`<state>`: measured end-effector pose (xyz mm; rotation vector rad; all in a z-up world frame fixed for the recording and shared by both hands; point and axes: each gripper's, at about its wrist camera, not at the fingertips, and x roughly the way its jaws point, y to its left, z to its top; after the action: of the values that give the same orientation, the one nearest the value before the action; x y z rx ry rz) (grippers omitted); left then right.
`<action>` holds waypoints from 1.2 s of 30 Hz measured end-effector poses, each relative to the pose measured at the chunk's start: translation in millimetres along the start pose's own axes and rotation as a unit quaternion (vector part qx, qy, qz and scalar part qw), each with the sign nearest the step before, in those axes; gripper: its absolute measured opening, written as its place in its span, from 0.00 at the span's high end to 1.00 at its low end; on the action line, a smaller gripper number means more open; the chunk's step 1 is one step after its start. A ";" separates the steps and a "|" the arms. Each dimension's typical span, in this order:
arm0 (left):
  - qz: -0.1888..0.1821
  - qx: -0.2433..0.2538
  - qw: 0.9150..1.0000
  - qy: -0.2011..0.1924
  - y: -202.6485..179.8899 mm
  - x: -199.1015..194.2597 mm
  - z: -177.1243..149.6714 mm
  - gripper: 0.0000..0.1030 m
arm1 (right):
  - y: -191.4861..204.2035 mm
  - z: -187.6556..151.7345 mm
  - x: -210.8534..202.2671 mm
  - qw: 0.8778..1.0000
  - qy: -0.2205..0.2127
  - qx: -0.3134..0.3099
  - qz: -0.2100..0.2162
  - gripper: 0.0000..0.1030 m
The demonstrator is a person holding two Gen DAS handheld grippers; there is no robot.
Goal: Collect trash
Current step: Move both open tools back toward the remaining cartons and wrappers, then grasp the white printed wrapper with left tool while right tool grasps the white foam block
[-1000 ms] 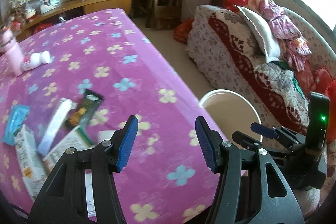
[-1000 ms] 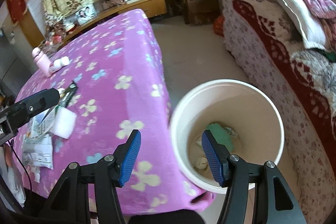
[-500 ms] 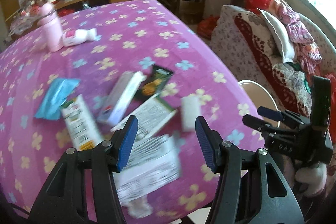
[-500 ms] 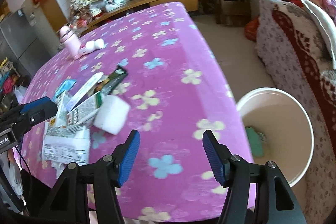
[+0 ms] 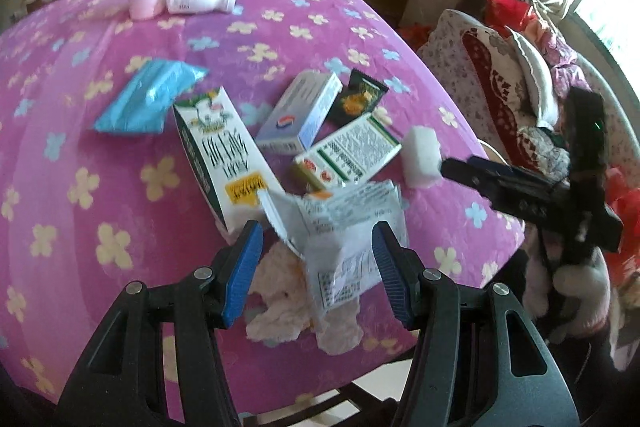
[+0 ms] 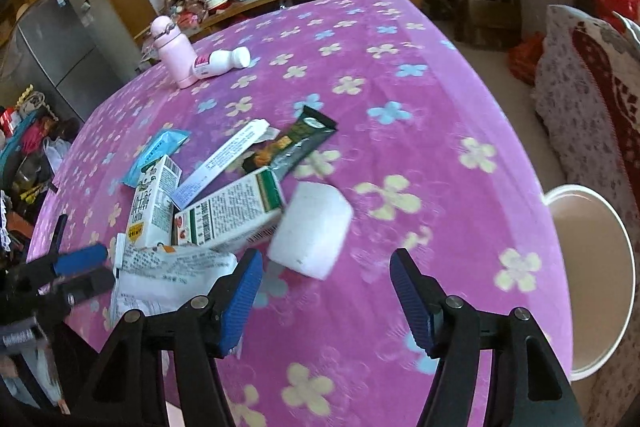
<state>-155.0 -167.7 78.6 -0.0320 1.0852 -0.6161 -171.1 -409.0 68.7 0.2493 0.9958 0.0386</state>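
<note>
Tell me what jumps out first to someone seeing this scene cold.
The bright purple flowered tablecloth dominates, with a heap of cartons and wrappers at its near edge: a milk carton, a crumpled white wrapper and a white foam block. Both tools, left and right, hang open over it. A pale bucket waits beside the table.

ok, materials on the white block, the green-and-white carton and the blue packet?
White block: looks like foam or sponge; matte, soft rounded edges, no print.
Green-and-white carton: printed paperboard, slight sheen; sharp folded edges and a barcode.
Blue packet: thin plastic film, probably; glossy with wrinkles and a crimped end.
</note>
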 end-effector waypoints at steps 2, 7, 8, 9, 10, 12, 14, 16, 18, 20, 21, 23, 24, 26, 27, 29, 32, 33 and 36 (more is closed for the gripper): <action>-0.011 -0.005 1.000 0.006 1.9 4.3 -3.3 0.46 | 4.5 4.6 7.4 1.000 0.004 -0.002 0.001 0.38; -0.033 -0.014 0.999 0.019 1.7 18.7 -4.3 0.46 | 8.2 12.9 21.8 1.000 0.012 -0.002 -0.002 0.38; -0.034 -0.013 0.999 0.021 1.0 21.4 -4.1 0.46 | 7.9 14.0 23.9 1.000 0.014 -0.001 -0.003 0.38; -0.033 -0.012 0.999 0.024 -0.3 24.8 -3.6 0.46 | 7.8 15.4 27.6 1.000 0.018 -0.001 -0.004 0.38; -0.025 -0.013 0.999 0.029 -2.4 29.7 -2.9 0.46 | 7.8 16.2 30.6 1.000 0.021 -0.001 -0.005 0.38; -0.021 -0.012 0.999 0.031 -4.1 34.3 -2.5 0.46 | 8.2 16.7 36.0 1.000 0.025 -0.002 -0.006 0.38; -0.014 -0.008 1.000 0.027 -6.1 37.8 -1.3 0.47 | 9.8 17.6 43.1 1.000 0.029 -0.006 -0.008 0.38; -0.010 -0.002 1.000 0.025 -9.2 38.5 0.5 0.52 | 10.0 18.1 48.6 1.000 0.028 -0.007 -0.011 0.40; -0.004 0.006 1.000 0.020 -12.5 36.3 1.8 0.55 | 9.6 18.0 50.4 1.000 0.027 -0.007 -0.008 0.60; -0.003 0.015 1.000 0.008 -16.5 30.0 3.4 0.59 | 8.0 16.5 49.4 1.000 0.029 -0.006 -0.008 0.66; -0.002 0.020 1.000 0.003 -18.2 26.3 4.4 0.60 | 7.6 15.7 47.1 1.000 0.025 -0.007 -0.008 0.69; 0.000 0.027 0.999 -0.017 -22.2 14.4 7.3 0.61 | 7.4 13.5 37.1 1.000 0.015 -0.014 -0.009 0.70; 0.000 0.029 0.999 -0.027 -23.6 8.6 9.2 0.61 | 7.0 12.5 31.8 1.000 0.010 -0.016 -0.008 0.70; 0.000 0.032 0.999 -0.042 -26.0 -0.8 14.4 0.61 | 6.2 11.4 17.1 1.000 -0.005 -0.021 -0.011 0.70; 0.002 0.031 0.998 -0.049 -26.6 -4.6 17.4 0.61 | 5.6 11.2 9.6 1.000 -0.011 -0.024 -0.013 0.70; 0.004 0.026 0.998 -0.058 -27.0 -9.5 23.8 0.61 | 4.3 11.0 -0.6 0.999 -0.018 -0.028 -0.015 0.70; 0.008 0.018 0.998 -0.065 -27.7 -11.6 30.6 0.61 | 2.2 9.9 -14.2 0.999 -0.026 -0.032 -0.016 0.70; 0.011 0.018 0.997 -0.068 -29.3 -11.6 33.0 0.61 | 1.6 9.3 -17.9 0.999 -0.029 -0.033 -0.017 0.70; 0.023 0.024 0.997 -0.073 -36.1 -10.3 35.2 0.61 | 0.9 7.1 -26.0 0.999 -0.034 -0.036 -0.021 0.70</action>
<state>-145.3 -202.3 115.5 -0.0109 0.9266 -0.5883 -179.3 -413.3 94.1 0.1633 0.9301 0.0279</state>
